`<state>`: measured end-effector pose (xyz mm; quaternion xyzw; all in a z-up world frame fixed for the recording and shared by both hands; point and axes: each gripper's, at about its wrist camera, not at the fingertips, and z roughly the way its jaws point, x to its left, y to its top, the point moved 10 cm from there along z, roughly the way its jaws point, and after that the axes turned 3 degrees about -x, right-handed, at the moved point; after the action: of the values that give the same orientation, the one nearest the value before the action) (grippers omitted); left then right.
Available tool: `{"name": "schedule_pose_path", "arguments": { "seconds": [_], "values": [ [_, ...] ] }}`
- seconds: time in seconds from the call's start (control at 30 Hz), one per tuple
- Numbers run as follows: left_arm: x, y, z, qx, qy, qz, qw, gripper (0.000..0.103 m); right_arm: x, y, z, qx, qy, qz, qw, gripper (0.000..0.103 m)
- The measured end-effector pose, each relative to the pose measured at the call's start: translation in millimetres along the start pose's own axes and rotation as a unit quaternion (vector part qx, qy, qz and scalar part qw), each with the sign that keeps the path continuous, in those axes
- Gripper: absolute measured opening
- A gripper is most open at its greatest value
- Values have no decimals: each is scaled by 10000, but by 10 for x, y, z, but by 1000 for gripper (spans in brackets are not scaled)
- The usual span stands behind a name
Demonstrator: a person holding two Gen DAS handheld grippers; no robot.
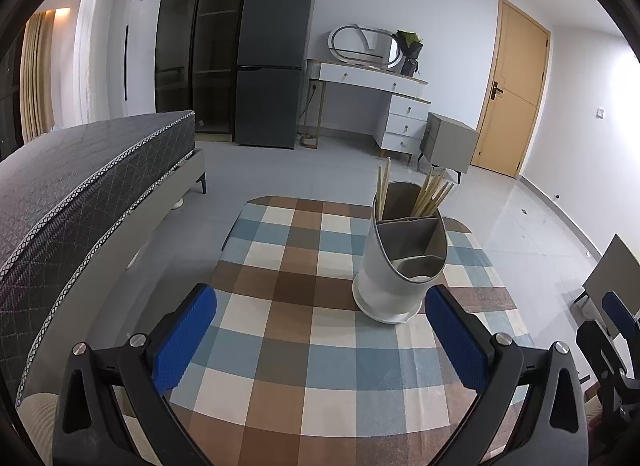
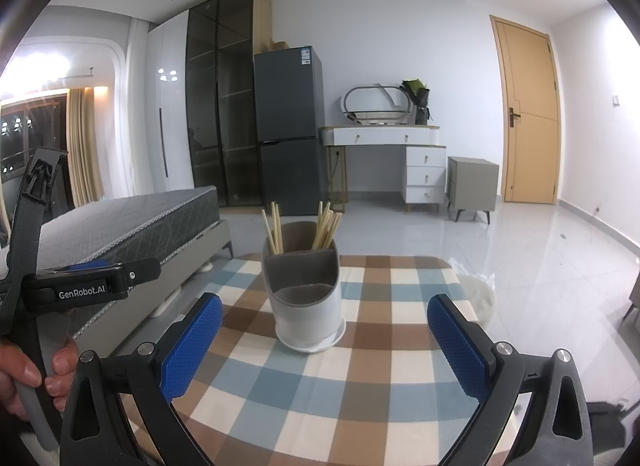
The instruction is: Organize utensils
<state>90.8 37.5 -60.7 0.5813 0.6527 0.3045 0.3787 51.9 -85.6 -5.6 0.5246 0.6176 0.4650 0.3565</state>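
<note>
The left gripper (image 1: 320, 342) stands wide apart, its blue pads (image 1: 182, 340) empty above the checked cloth of the tabletop (image 1: 280, 386). Just ahead of its right-hand finger, almost level with the pad's tip, sits the utensil holder (image 1: 400, 266), a white and grey cup divided into compartments and resting on a white saucer-like base. Whether the finger touches it cannot be told. The near compartments look empty; the chopsticks (image 1: 430, 195) stand in the far compartment, in two loose bunches leaning outward.

The right gripper (image 2: 324, 340) is likewise spread wide and holds nothing. The holder (image 2: 306, 298) stands straight ahead of it, centred between the two fingers and a little beyond their tips, with the chopsticks (image 2: 326, 225) rising from its back section. To the left of this gripper, the other handheld device (image 2: 80, 286) shows, gripped by a hand (image 2: 28, 374) at the lower edge.

Farther out, left of both grippers, a bed (image 1: 80, 185) runs alongside the tabletop. Beyond it, against the far wall, stand a dark fridge (image 2: 290, 129), a white dressing table (image 2: 400, 153) with an oval mirror, a small grey cabinet (image 2: 472, 181) and a wooden door (image 2: 528, 113).
</note>
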Motion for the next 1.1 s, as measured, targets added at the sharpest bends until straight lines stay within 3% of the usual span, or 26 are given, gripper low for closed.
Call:
{"name": "schedule_pose_path", "arguments": {
  "seconds": [0.73,1.03,1.1],
  "values": [
    [23,-62,52,125,163,40,9998,101,-1,-51,26,126,-5,-55,9999,103],
    [31,-63,40,80,167,63,9998,101,5,-65,29,141,2,-51,9999,103],
    [13,-37,10,-87,170,154,9997,101,5,-79,35,167,1,-56,9998,103]
  ]
}}
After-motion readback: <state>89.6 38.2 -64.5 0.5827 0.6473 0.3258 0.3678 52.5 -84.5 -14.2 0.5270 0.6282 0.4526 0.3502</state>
